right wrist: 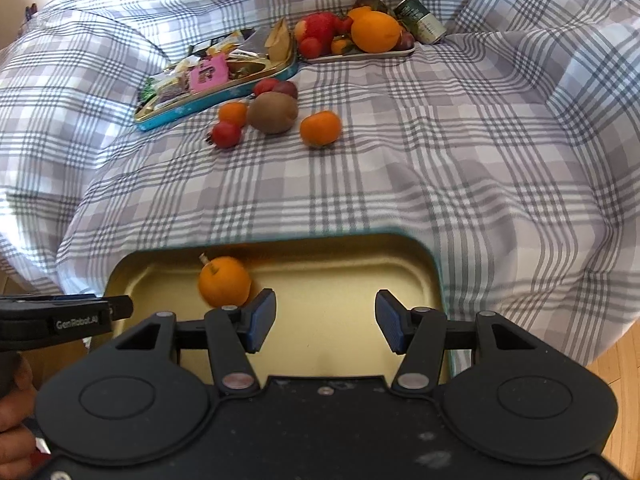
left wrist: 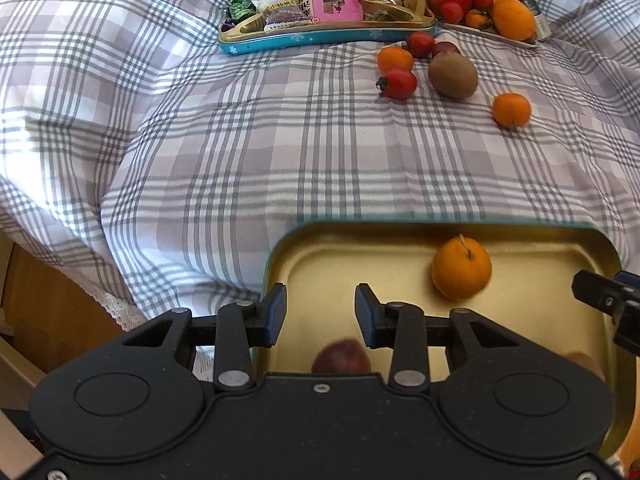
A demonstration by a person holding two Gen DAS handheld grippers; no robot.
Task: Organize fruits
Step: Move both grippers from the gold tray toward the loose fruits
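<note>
Reddish fruit (left wrist: 341,357) half-hidden behind left gripper (left wrist: 321,312)

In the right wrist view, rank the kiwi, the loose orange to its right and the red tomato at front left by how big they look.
1. kiwi
2. loose orange
3. red tomato

All three lie close together on the checked cover, so nearness to the camera hardly skews this.

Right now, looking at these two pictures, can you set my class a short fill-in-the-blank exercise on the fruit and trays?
1. The gold tray nearest the cameras holds a small ____ fruit.
2. The brown kiwi lies on the checked ____.
3. The far blue-rimmed tin is filled with wrapped ____.
4. Both grippers, left gripper and right gripper, are holding ____.

Missing words: orange; blanket; snacks; nothing
</note>
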